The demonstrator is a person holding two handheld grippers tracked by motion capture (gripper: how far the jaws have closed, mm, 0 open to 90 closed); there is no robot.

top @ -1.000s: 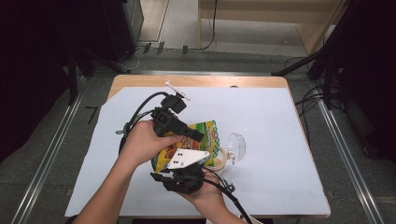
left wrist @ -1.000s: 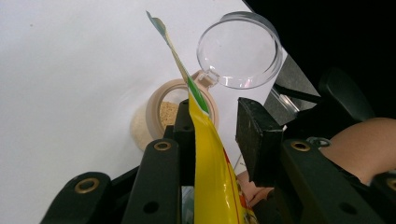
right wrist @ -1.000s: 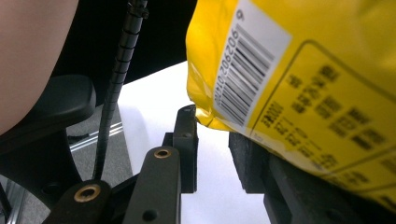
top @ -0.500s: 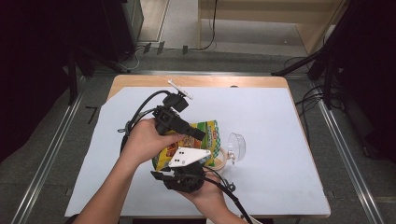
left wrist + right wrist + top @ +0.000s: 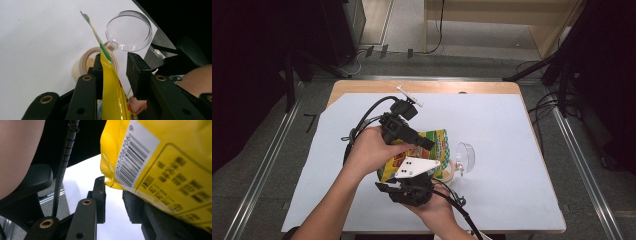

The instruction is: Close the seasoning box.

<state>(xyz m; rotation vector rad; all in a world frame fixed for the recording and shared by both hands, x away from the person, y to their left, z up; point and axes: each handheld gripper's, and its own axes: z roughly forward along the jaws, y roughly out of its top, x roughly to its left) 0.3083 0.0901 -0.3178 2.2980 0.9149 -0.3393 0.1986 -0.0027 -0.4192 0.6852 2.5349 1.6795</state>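
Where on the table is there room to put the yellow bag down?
There is bare white cover on the far right, beyond the jar's clear lid, and along the left edge. The middle near side is crowded: yellow bag, jar and both claws.

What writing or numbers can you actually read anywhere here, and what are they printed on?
"902902" then, less surely, "0140": digits beside the barcode on the white label of the yellow bag, right gripper view; the rest is cut off or blurred.
Dark print on the bag's yellow panel: too blurred to read.
Bag's front artwork, high view: too small to read.
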